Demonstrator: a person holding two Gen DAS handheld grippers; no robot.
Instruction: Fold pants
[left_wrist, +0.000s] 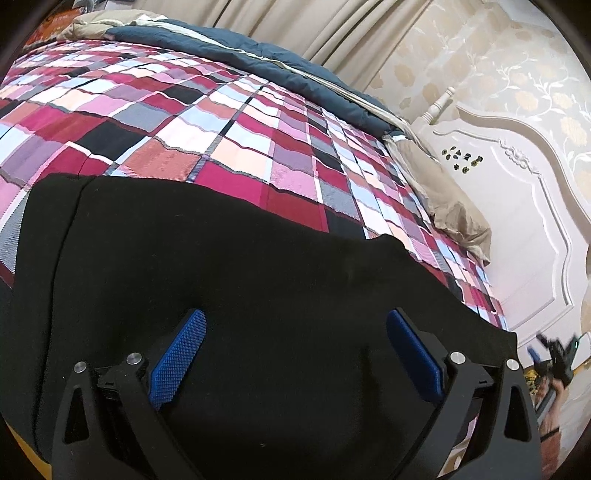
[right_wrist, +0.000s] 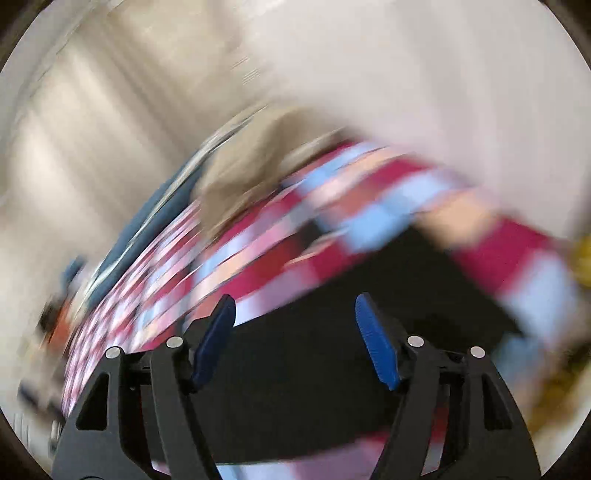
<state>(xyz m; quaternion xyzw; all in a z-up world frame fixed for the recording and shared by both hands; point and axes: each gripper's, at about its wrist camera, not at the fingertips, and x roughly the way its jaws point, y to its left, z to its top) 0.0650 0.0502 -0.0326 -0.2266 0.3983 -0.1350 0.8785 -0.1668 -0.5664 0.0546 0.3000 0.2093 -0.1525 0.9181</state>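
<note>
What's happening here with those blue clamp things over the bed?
A person is folding black pants that lie on a bed with a plaid bedspread, using a handheld two-finger gripper in each hand. The left gripper hangs over the dark cloth with its blue fingers spread wide, gripping nothing. The right gripper is open too, also over the pants; its view is badly smeared by motion, so it seems to be swinging fast. A tan pillow sits by the white headboard.
</note>
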